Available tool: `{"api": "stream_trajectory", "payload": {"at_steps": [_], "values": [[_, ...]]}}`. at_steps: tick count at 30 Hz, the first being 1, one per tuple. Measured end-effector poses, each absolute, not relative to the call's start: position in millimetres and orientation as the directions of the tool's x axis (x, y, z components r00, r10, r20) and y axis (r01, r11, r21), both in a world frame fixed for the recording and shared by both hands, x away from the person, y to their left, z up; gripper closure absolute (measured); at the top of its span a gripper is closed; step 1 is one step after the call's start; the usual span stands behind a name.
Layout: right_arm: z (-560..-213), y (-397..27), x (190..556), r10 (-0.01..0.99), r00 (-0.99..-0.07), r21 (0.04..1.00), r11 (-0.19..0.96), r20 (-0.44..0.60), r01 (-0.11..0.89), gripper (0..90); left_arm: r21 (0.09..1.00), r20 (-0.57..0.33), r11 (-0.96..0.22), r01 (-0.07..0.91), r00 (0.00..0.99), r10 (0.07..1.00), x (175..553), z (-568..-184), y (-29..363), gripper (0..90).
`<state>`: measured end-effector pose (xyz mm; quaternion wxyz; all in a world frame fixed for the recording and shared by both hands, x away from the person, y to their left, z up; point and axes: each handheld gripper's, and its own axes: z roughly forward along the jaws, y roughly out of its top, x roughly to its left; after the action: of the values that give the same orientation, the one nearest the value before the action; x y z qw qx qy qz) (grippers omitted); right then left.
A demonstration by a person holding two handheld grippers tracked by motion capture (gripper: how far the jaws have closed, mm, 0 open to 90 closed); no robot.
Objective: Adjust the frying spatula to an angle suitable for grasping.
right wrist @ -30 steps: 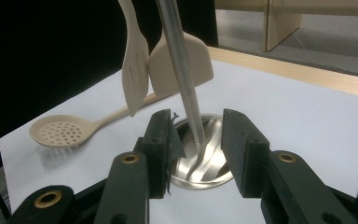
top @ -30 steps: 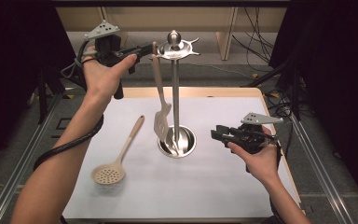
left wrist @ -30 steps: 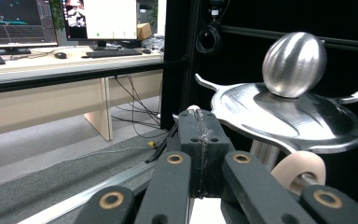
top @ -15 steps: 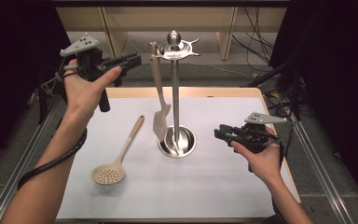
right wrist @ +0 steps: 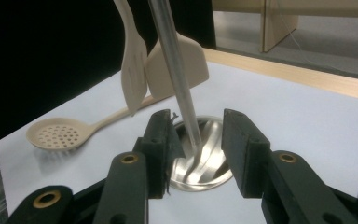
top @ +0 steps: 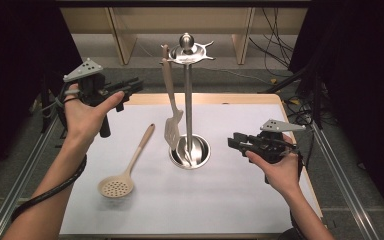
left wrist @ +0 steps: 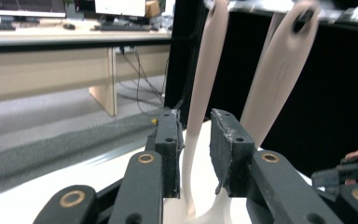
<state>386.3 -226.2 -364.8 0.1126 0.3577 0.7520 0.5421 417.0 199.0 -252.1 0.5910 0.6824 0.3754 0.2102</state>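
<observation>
At the back left of the table, the left gripper [top: 130, 86] is hovering in the air, its tips pointing toward the spatula [top: 170, 107] hanging from the metal stand [top: 188, 100]. Its jaws have just been opening and are standing apart with nothing pinched between them; in the left gripper view the left gripper [left wrist: 195, 149] is framing a pale handle [left wrist: 205, 93] that is hanging farther off, clear of the pads. A second pale utensil [left wrist: 279, 70] is hanging just to the right of that handle in that view.

The spatula is hanging upright beside the stand's pole, its blade just above the round steel base [top: 190, 152]. On the white mat [top: 230, 200], the slotted spoon [top: 125, 167] is lying flat, bowl toward the person, well apart from both grippers.

The right gripper [top: 235, 144] is resting level at the right side of the mat, near the base but not touching it. In the right gripper view the right gripper [right wrist: 196, 140] is gaping open, holding nothing, with the pole [right wrist: 175, 70] rising beyond the gap and the spoon [right wrist: 63, 133] lying off to the left.
</observation>
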Motion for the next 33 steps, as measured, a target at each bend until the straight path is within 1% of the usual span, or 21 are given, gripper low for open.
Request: {"api": "stream_trajectory", "payload": {"at_steps": [1, 3, 6, 7, 8, 12, 13, 14, 15, 18, 20, 21, 22, 25, 26, 27, 29, 32, 33], "values": [[-365, -225, 385, 0.656, -0.712, 0.884, 0.144, 0.252, 0.446, 63.5, 0.961, -0.161, -0.022, 0.275, 0.625, 0.764, 417, -255, 201, 72.6], [-366, -225, 387, 0.659, -0.716, 0.889, 0.155, 0.232, 0.431, 63.5, 0.951, -0.169, -0.035, 0.308, 0.611, 0.773, 418, -263, 204, 73.3], [-368, -227, 390, 0.648, -0.719, 0.885, 0.149, 0.251, 0.442, 63.6, 0.93, -0.186, -0.062, 0.362, 0.609, 0.771, 421, -276, 206, 74.6], [-368, -228, 391, 0.653, -0.723, 0.889, 0.165, 0.227, 0.428, 63.7, 0.921, -0.191, -0.075, 0.382, 0.61, 0.769, 422, -280, 207, 75.2], [-368, -227, 389, 0.656, -0.71, 0.879, 0.146, 0.258, 0.455, 63.7, 0.913, -0.188, -0.089, 0.397, 0.606, 0.773, 423, -284, 207, 75.8], [-368, -231, 389, 0.659, -0.717, 0.885, 0.166, 0.228, 0.435, 63.8, 0.858, -0.174, -0.168, 0.486, 0.582, 0.794, 429, -299, 208, 76.5], [-368, -231, 389, 0.658, -0.718, 0.881, 0.175, 0.228, 0.44, 63.9, 0.834, -0.172, -0.195, 0.517, 0.579, 0.797, 431, -305, 208, 76.4], [-366, -231, 387, 0.664, -0.703, 0.862, 0.173, 0.256, 0.477, 64.1, 0.817, -0.169, -0.218, 0.534, 0.584, 0.794, 432, -309, 210, 76.5], [-366, -230, 385, 0.671, -0.693, 0.857, 0.168, 0.263, 0.487, 64.1, 0.786, -0.18, -0.24, 0.569, 0.582, 0.793, 434, -316, 210, 76.6], [-368, -232, 388, 0.68, -0.697, 0.866, 0.186, 0.227, 0.464, 64.3, 0.722, -0.174, -0.288, 0.629, 0.568, 0.804, 438, -336, 211, 76.9], [-369, -231, 386, 0.68, -0.691, 0.855, 0.183, 0.247, 0.486, 64.3, 0.69, -0.155, -0.308, 0.655, 0.549, 0.821, 440, -348, 210, 76.9], [-368, -231, 384, 0.687, -0.682, 0.849, 0.181, 0.252, 0.496, 64.3, 0.662, -0.154, -0.329, 0.674, 0.551, 0.82, 442, -354, 212, 76.9], [-369, -232, 386, 0.683, -0.697, 0.861, 0.199, 0.221, 0.468, 64.3, 0.638, -0.155, -0.334, 0.694, 0.54, 0.827, 444, -360, 212, 76.7], [-368, -233, 386, 0.685, -0.693, 0.857, 0.199, 0.226, 0.476, 64.3, 0.548, -0.14, -0.375, 0.748, 0.524, 0.84, 450, -379, 212, 75.9], [-369, -233, 386, 0.681, -0.697, 0.859, 0.2, 0.224, 0.471, 64.3, 0.522, -0.137, -0.375, 0.766, 0.509, 0.85, 451, -386, 211, 75.5], [-369, -231, 385, 0.683, -0.687, 0.849, 0.186, 0.25, 0.494, 64.3, 0.492, -0.127, -0.387, 0.78, 0.504, 0.854, 454, -394, 211, 75.5], [-369, -232, 386, 0.683, -0.688, 0.85, 0.188, 0.247, 0.492, 64.3, 0.452, -0.117, -0.401, 0.797, 0.499, 0.859, 457, -406, 211, 74.7], [-371, -233, 388, 0.681, -0.696, 0.857, 0.199, 0.228, 0.476, 64.3, 0.397, -0.114, -0.39, 0.831, 0.466, 0.877, 461, -426, 207, 73.1], [-370, -232, 387, 0.677, -0.693, 0.851, 0.191, 0.246, 0.489, 64.2, 0.368, -0.11, -0.4, 0.839, 0.467, 0.878, 463, -430, 206, 72.9]]}}
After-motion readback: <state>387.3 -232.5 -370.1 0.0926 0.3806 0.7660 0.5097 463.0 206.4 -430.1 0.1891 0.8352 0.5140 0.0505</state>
